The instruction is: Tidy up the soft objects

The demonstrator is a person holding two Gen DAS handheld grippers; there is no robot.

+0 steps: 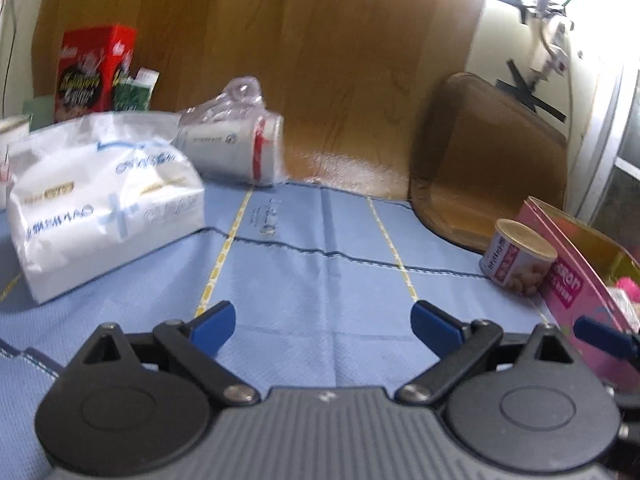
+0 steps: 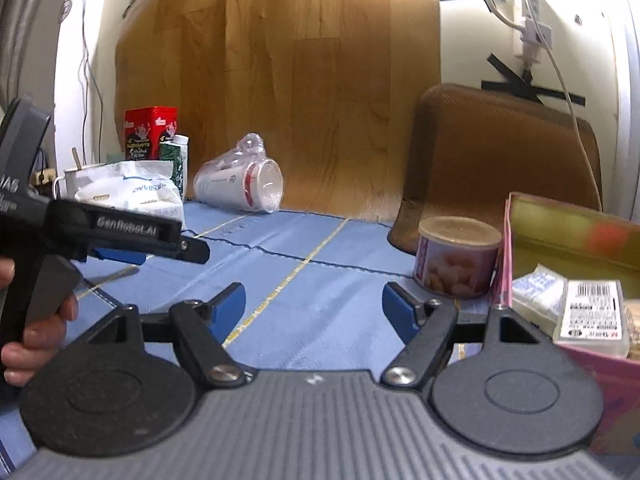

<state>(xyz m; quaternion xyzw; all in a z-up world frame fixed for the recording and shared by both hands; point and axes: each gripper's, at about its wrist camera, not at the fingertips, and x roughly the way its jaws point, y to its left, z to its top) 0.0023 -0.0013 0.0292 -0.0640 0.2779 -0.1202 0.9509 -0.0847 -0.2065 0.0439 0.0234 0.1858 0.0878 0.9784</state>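
A soft white tissue pack (image 1: 104, 200) lies on the blue cloth (image 1: 320, 280) at the left; it also shows in the right wrist view (image 2: 132, 196). A plastic-wrapped stack of paper cups (image 1: 236, 148) lies on its side behind it, also in the right wrist view (image 2: 240, 186). A pink box (image 2: 580, 280) at the right holds small soft packets (image 2: 536, 292). My left gripper (image 1: 322, 326) is open and empty over the cloth, seen from the side in the right wrist view (image 2: 136, 250). My right gripper (image 2: 314, 312) is open and empty, beside the pink box.
A round can (image 2: 458, 258) stands against the pink box, also in the left wrist view (image 1: 516, 258). A brown mesh chair back (image 2: 500, 168) stands behind. A red carton (image 2: 150, 132) and a green carton (image 2: 176, 160) stand at the back left. A wooden panel (image 2: 280, 80) forms the backdrop.
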